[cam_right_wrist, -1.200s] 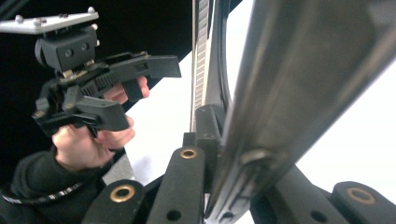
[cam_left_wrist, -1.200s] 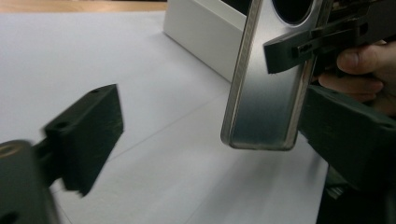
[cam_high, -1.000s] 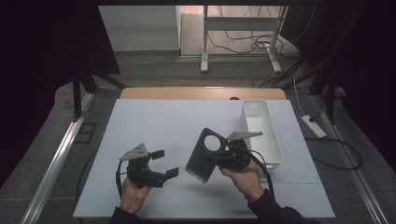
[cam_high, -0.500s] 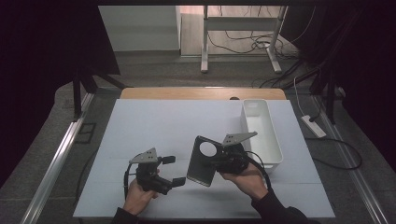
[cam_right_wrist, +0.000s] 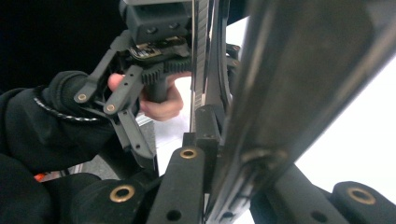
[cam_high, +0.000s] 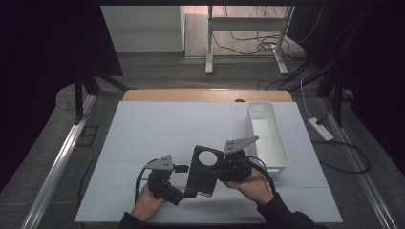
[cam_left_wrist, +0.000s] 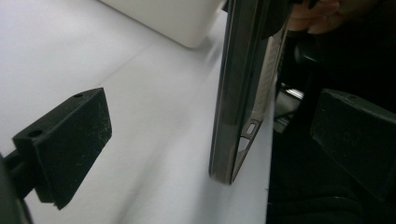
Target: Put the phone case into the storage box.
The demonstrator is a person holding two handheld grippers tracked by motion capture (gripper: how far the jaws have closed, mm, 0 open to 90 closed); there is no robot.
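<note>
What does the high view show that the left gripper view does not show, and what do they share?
High view alone: the round hole in the flat dark rectangular phone case, the whole long white plastic tray at the table's right, the grey three-cornered plates on both grippers, and the floor with cables beyond the table.

Left gripper view alone: the case's thin edge with small cut-outs near its lower corner, standing between the open jaws of the left hand-held gripper.

Both: the white table, a part of the tray, and the case held upright by the right hand-held gripper.

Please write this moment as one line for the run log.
right gripper: shut on phone case | left gripper: open, jaws astride case's lower edge | white bin: right of case | stage: handover
</note>
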